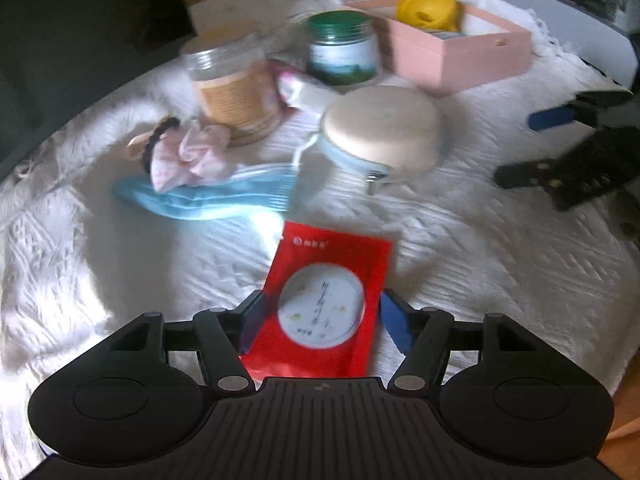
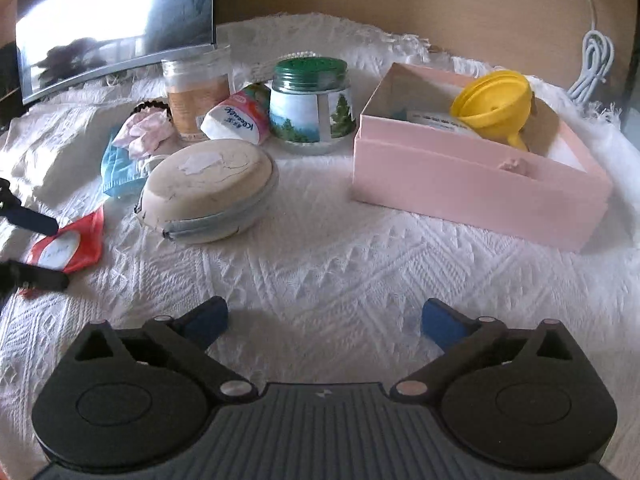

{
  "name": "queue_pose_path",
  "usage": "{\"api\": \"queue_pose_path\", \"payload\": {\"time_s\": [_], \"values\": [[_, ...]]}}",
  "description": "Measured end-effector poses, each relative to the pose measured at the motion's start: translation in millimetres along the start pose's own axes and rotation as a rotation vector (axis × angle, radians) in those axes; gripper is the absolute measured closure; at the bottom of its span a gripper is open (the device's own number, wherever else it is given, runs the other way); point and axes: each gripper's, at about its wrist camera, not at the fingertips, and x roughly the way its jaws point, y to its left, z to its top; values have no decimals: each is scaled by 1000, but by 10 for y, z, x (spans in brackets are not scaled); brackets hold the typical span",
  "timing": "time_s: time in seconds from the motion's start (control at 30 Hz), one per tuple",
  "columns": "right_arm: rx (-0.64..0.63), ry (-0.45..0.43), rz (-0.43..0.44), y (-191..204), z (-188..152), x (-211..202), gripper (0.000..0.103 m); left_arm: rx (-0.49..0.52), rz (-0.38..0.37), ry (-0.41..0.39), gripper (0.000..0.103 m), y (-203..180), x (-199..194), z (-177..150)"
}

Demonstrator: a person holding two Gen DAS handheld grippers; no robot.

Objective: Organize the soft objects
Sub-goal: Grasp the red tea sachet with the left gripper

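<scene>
My left gripper (image 1: 322, 320) stands open around a red sachet (image 1: 324, 300) with a white round label, its blue pads on either side of it; the sachet lies on the white bedspread (image 1: 460, 240). The same sachet (image 2: 66, 246) shows at the left in the right wrist view, between the left gripper's fingers (image 2: 30, 218). My right gripper (image 2: 324, 322) is open and empty above bare bedspread (image 2: 340, 264). A blue face mask (image 1: 208, 196), a pink scrunchie (image 1: 192, 156), a cream zip case (image 1: 380, 128) and a tissue pack (image 2: 236, 118) lie further back.
An open pink box (image 2: 460, 176) holding a yellow funnel (image 2: 494, 100) stands at the back right. A green-lidded jar (image 2: 310, 104) and a clear jar with an orange label (image 2: 196, 92) stand at the back. A monitor (image 2: 112, 20) is behind at the left.
</scene>
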Motion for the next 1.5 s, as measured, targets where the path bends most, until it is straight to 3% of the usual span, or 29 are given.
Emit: {"api": "queue_pose_path", "payload": {"time_s": [0.13,0.27,0.3,0.4,0.6,0.93,0.97,1.13,1.3,1.4,1.5], "values": [[-1,-2,6,-12,4,-16,0,-40,36,0,34,165,69,79],[-3,-5,9,-18,0,-9,0,-210,48,11,33,442,163,97],[-3,-5,9,-17,-1,-9,0,-260,35,8,28,518,179,82],[-2,-5,9,-14,-2,-7,0,-349,12,-22,31,656,179,39],[1,-7,4,-10,-12,-12,0,-368,36,-29,30,600,156,21],[-6,-9,3,-7,-21,-12,0,-505,50,-26,28,645,156,26],[-8,-9,6,-12,-21,-11,0,-509,48,-21,28,642,154,32],[-9,-10,6,-13,-20,-10,0,-417,-9,-17,5,464,184,45],[-10,-9,7,-17,-19,-8,0,-390,36,-57,5,379,175,-16],[-11,-9,8,-18,-18,-6,0,-390,132,-44,6,389,184,-64],[-13,-6,9,-21,-15,-2,0,-419,131,-57,6,445,174,-92]]}}
